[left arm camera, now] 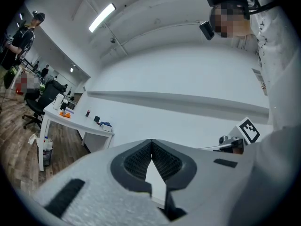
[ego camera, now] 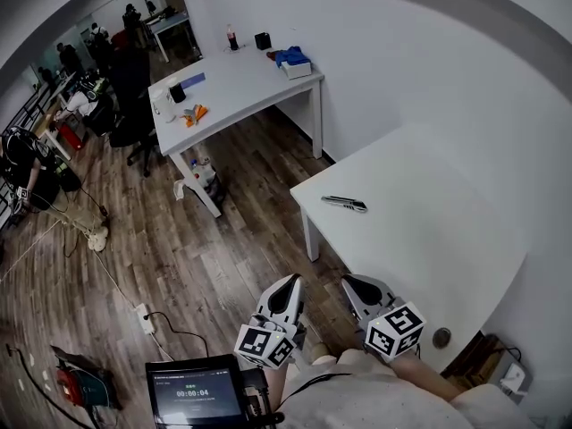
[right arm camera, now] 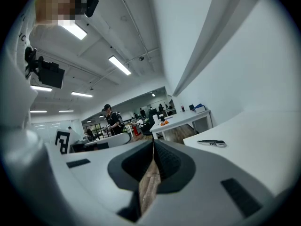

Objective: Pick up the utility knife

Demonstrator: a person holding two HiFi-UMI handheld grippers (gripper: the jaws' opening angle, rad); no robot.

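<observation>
Far left: wooden floor (ego camera: pixel 179 239) with cables, and a far tabletop (ego camera: pixel 232 88) carrying small clutter, none of it part of the task. Bottom left: a dark screen (ego camera: pixel 197 391) close to the person's body. Next, the left tool (ego camera: pixel 288 284), held low over the floor and in front of the person. Its own view shows the left tool (left arm camera: pixel 151 144) with tips pressed together and nothing between them; it points past the near tabletop's edge toward the wall. The utility knife (ego camera: pixel 345 204) lies flat near the left corner of the white tabletop (ego camera: pixel 447 239), on its own, well apart from both tools and touched by neither. Right of the knife's line, the right tool (ego camera: pixel 357 286) sits low at the tabletop's near edge. In its own view the right tool (right arm camera: pixel 154 144) has its jaws closed together and empty, with only floor showing in the slit below the tips. The same view puts the utility knife (right arm camera: pixel 211 143) ahead and off to the right, lying lengthwise on the white surface. Judgement: the task is at its very start. Nothing is grasped and no reach has arrived. What is left is to bring one tool across to the knife, spread its jaws, set them astride the slim body, close and lift. The right tool looks the better placed.
</observation>
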